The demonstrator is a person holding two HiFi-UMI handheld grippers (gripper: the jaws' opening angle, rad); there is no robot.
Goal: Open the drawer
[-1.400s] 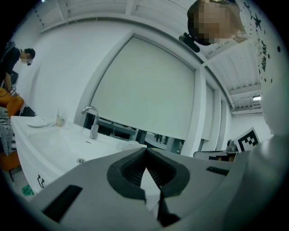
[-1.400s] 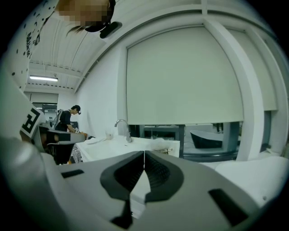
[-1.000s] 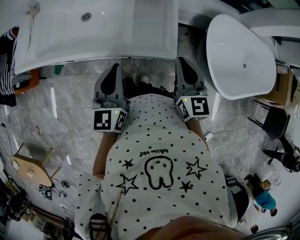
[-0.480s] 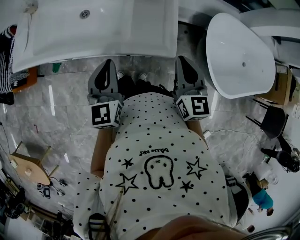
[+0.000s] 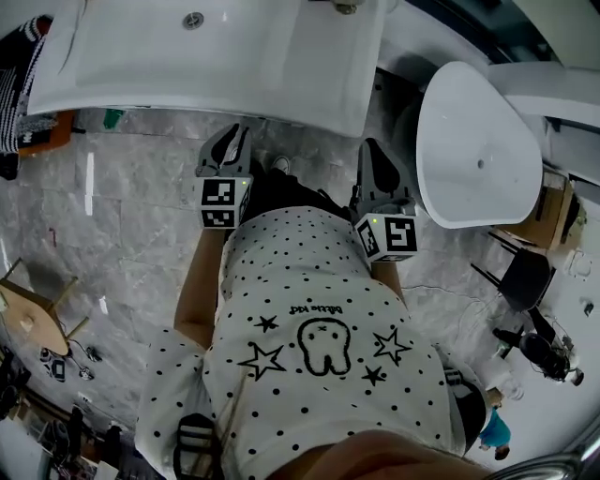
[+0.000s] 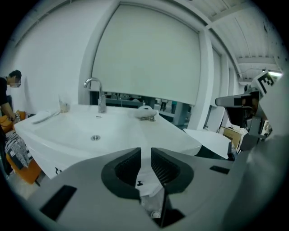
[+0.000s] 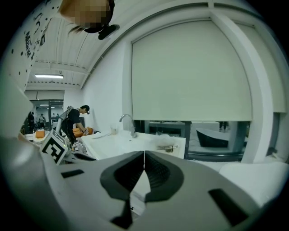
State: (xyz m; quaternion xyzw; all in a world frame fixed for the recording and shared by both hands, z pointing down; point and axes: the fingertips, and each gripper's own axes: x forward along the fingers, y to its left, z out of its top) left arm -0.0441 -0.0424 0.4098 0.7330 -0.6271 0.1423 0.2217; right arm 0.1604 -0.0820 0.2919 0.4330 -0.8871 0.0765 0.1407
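Drawer: not to be picked out in any view, so no telling which way its front faces or how its long axis runs. Visible in its stead: white washbasin [image 5: 234, 56], stretched left to right across the top of the head view, long front edge toward the person, drain [image 5: 193, 20] near the far side, tap [image 6: 96, 90] standing at the back in the left gripper view. Left gripper [image 5: 234, 131] just short of that front edge, aimed at it and tipped downward, marker cube [image 5: 223, 202] at its rear. Along its own jaws: opening, a narrow slit between the ribbed pads [image 6: 128, 168], nothing gripped, only the plain white front of the washbasin showing through the gap; contact with it impossible to judge. Right gripper [image 5: 373, 148] further right, near the washbasin's right corner and beside the white oval basin [image 5: 478, 131], its own marker cube [image 5: 389, 236] close against the person's spotted shirt [image 5: 319, 337]. Jaw tips pressed together there, nothing between them, washbasin and tap well ahead in the right gripper view. Grey marble floor [image 5: 122, 216] beneath both.
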